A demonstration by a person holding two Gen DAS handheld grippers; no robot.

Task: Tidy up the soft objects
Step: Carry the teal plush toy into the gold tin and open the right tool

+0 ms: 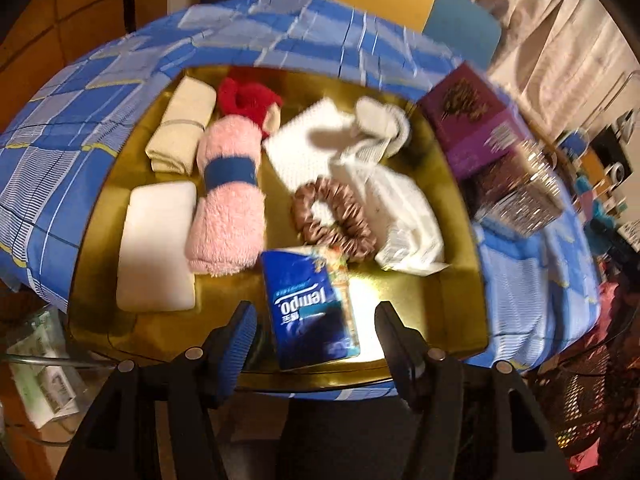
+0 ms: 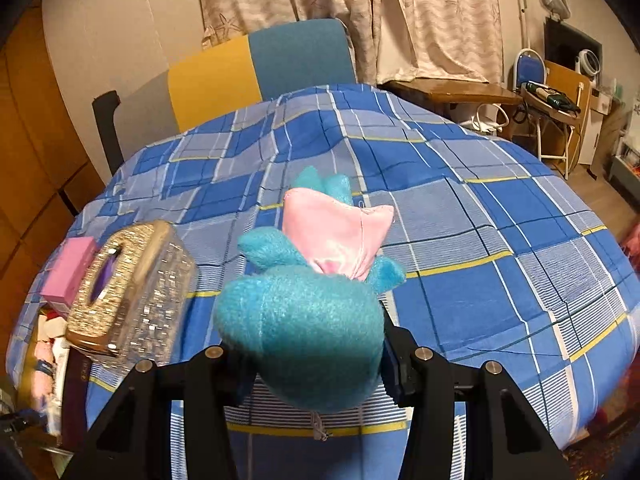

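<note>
Warm, dim indoor light. Blue checked cloth [image 2: 460,216] spread over the table. Behind it, at twelve o'clock, a chair back [image 2: 260,68] in yellow and teal. Pale patterned curtains [image 2: 400,12] hanging across the far wall. Wooden panelling [image 2: 28,152] at nine o'clock. At two o'clock, a wooden side table [image 2: 460,94] and a blue folding chair [image 2: 528,70]; wood floor [image 2: 596,184] beneath.

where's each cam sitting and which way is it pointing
Left wrist: on the left gripper, open, looking steeply down at the gold tray and a blue tissue pack.
Right wrist: on the right gripper, shut on a teal plush toy, facing across the table to a chair.
Shared: blue checked cloth, glittery tissue box.
</note>
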